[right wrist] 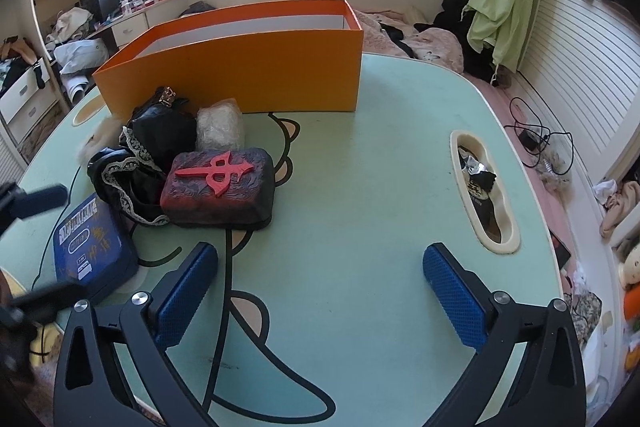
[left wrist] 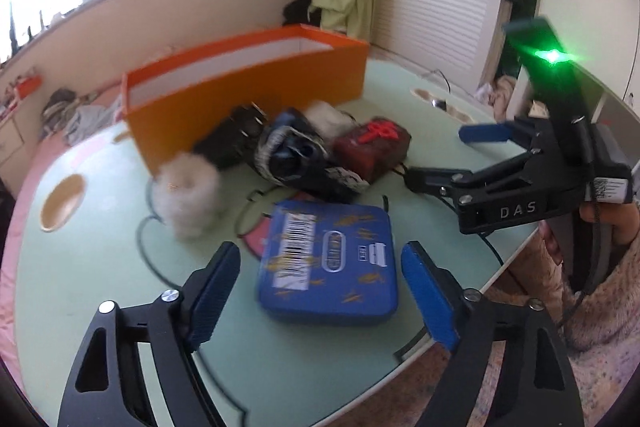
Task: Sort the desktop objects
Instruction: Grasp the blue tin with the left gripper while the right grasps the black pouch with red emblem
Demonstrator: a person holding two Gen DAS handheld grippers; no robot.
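A blue tin (left wrist: pixel 332 263) with a barcode label lies flat on the mint-green table (right wrist: pixel 380 167). My left gripper (left wrist: pixel 320 267) straddles it, pads (left wrist: pixel 216 291) close to its sides but not pressing. Behind it sit black lace-trimmed fabric (left wrist: pixel 296 151), a dark red case (right wrist: pixel 220 187) with a red emblem, a white wrapped bundle (right wrist: pixel 220 127) and a white fluffy ball (left wrist: pixel 188 199). An orange box (right wrist: pixel 240 75) stands open-topped at the back. My right gripper (right wrist: pixel 322 255) is open over bare table, right of the pile.
A long slot (right wrist: pixel 484 187) in the table's right side holds dark and foil scraps. A round recess (left wrist: pixel 62 203) sits at the left. The table's near edge runs just under both grippers. A sleeved hand (left wrist: pixel 600 267) holds the right gripper. Clothes and cables lie around the table.
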